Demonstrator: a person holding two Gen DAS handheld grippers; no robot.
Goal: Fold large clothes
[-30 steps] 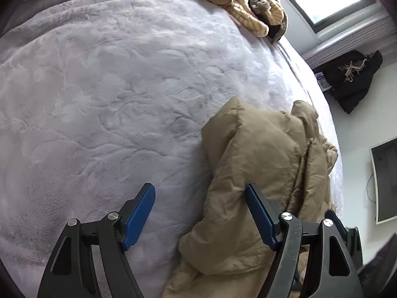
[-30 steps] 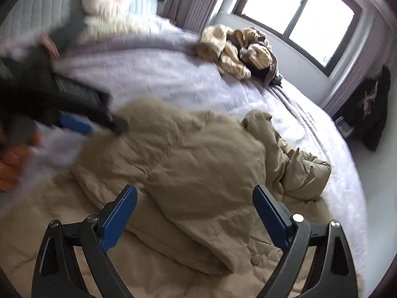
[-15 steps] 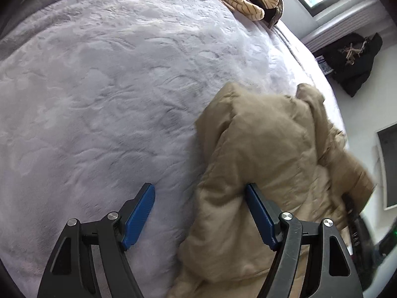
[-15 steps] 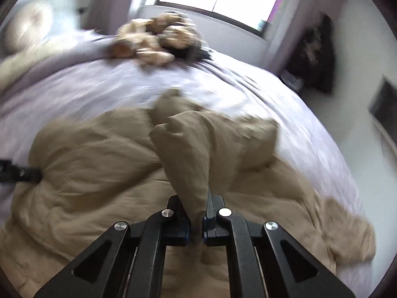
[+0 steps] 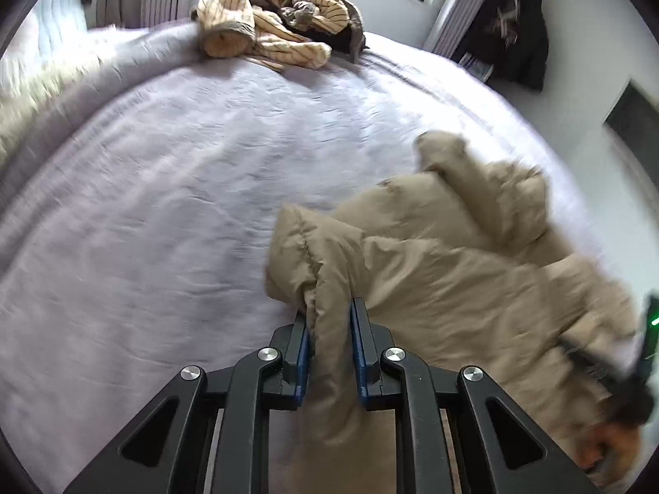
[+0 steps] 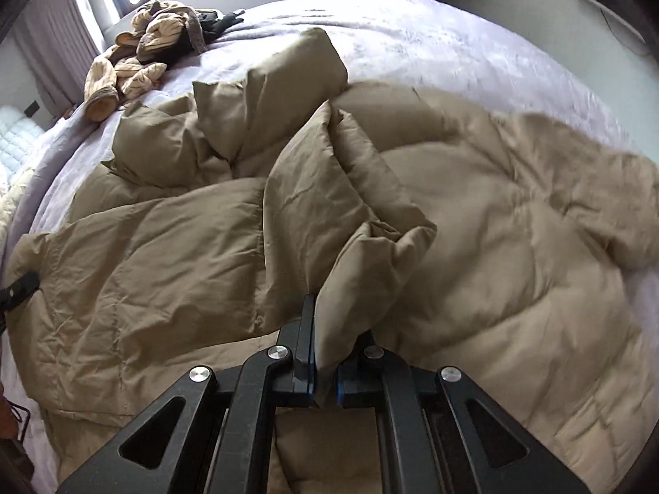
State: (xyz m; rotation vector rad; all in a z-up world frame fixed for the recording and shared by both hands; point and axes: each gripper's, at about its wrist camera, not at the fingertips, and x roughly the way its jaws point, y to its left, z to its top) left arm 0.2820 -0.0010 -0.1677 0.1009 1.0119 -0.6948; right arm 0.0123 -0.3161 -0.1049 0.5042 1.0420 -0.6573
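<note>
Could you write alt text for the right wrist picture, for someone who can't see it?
A black two-finger right gripper pinches a fold of a tan puffer jacket spread rumpled across a bed with a lilac blanket. A heap of striped clothes lies at the far edge.

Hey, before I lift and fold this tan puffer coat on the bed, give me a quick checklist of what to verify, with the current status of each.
1. Left gripper clamped on the coat: ok, a fold sits between its jaws.
2. Right gripper clamped on the coat: ok, a bunched fold is pinched.
3. Coat spread flat: not ok, its middle is crumpled and bunched.
4. Free bed space beside the coat: ok, bare cover to the left.
5. Pile of striped clothes away from the coat: ok, apart at the far edge.
6. Zipper or buttons fastened: cannot tell.
</note>
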